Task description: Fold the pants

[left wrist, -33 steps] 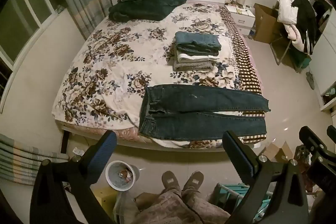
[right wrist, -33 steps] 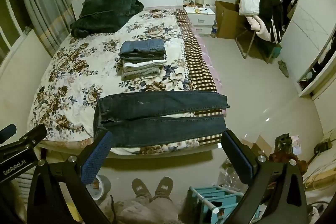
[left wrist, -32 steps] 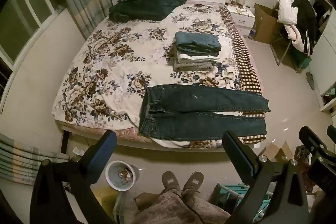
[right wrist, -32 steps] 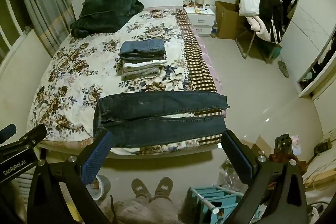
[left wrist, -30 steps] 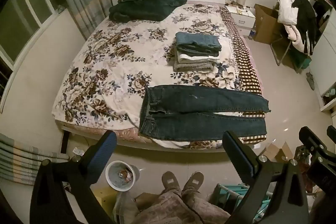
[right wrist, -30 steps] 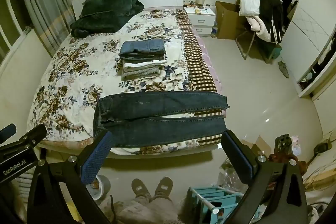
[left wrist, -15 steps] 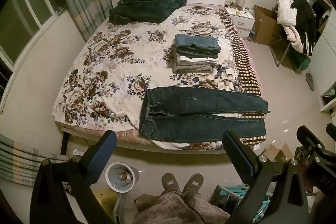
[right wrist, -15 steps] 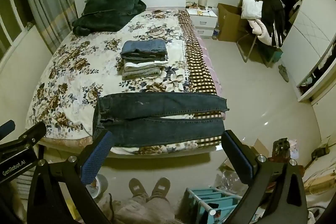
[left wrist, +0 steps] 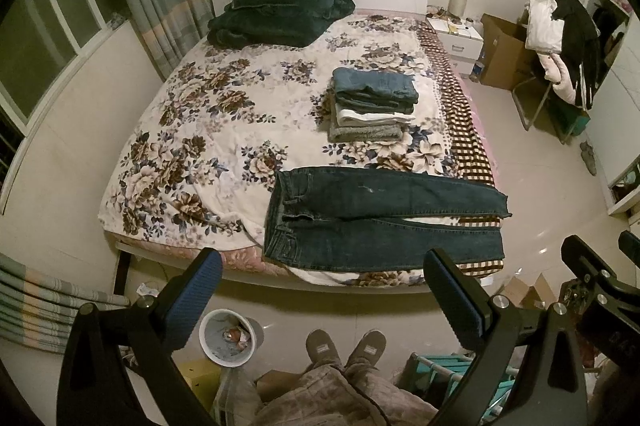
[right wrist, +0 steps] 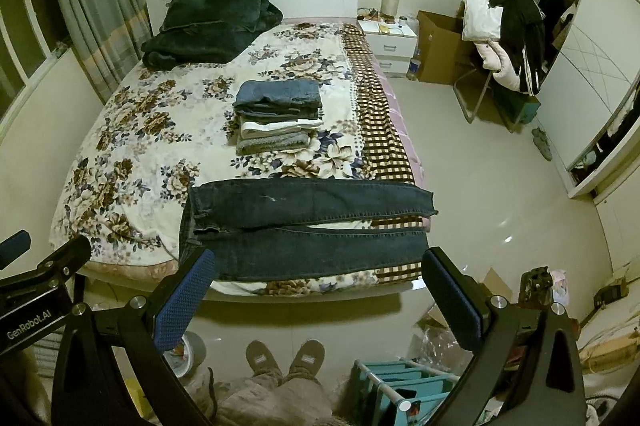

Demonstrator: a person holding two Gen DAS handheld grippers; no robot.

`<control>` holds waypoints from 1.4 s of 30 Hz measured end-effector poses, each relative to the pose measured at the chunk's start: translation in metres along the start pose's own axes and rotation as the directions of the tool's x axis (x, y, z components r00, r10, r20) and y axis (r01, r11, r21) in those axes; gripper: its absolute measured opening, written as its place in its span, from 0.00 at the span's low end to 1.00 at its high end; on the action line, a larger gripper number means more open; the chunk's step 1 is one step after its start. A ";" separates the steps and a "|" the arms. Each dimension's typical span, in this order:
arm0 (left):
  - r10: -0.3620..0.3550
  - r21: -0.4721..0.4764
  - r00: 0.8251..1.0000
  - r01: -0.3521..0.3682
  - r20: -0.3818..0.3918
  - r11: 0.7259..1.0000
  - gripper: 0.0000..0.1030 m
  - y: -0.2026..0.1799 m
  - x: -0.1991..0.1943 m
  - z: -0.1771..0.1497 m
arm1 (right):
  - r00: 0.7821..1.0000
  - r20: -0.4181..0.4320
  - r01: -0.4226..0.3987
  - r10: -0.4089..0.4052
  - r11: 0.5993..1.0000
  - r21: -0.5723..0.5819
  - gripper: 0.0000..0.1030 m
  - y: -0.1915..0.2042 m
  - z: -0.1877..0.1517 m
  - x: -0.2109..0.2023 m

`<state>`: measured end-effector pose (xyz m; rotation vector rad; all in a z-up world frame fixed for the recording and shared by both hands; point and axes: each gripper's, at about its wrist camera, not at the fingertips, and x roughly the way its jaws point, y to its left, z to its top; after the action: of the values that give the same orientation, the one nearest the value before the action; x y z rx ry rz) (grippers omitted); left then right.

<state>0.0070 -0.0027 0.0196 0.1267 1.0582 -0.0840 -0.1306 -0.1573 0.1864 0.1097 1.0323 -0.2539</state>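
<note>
Dark blue jeans [left wrist: 380,218] lie flat near the bed's front edge, waist to the left, legs running right and slightly apart; they also show in the right wrist view [right wrist: 308,226]. My left gripper [left wrist: 320,274] is open and empty, held high above the floor in front of the bed, well short of the jeans. My right gripper [right wrist: 318,274] is open and empty at about the same height, to the right of the left one. Its body shows at the right edge of the left wrist view.
A stack of folded clothes [left wrist: 372,104] sits mid-bed behind the jeans. A dark green blanket [left wrist: 276,8] lies by the headboard. A bin [left wrist: 228,338] and a teal rack [right wrist: 396,382] stand on the floor by the person's feet. A chair with clothes [right wrist: 508,38] stands right.
Both grippers have shifted slightly, so the bed sits a little lower in both views. The jeans have not moved. Both jaws stay open.
</note>
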 end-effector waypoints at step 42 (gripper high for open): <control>-0.008 -0.009 1.000 0.008 0.020 1.000 1.00 -0.009 -0.010 0.003 | 1.000 0.018 0.000 0.001 1.000 -0.011 1.00 0.004 0.010 -0.012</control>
<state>0.0036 -0.0116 0.0293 0.1137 1.0387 -0.0878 -0.1270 -0.1534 0.2016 0.0978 1.0157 -0.2484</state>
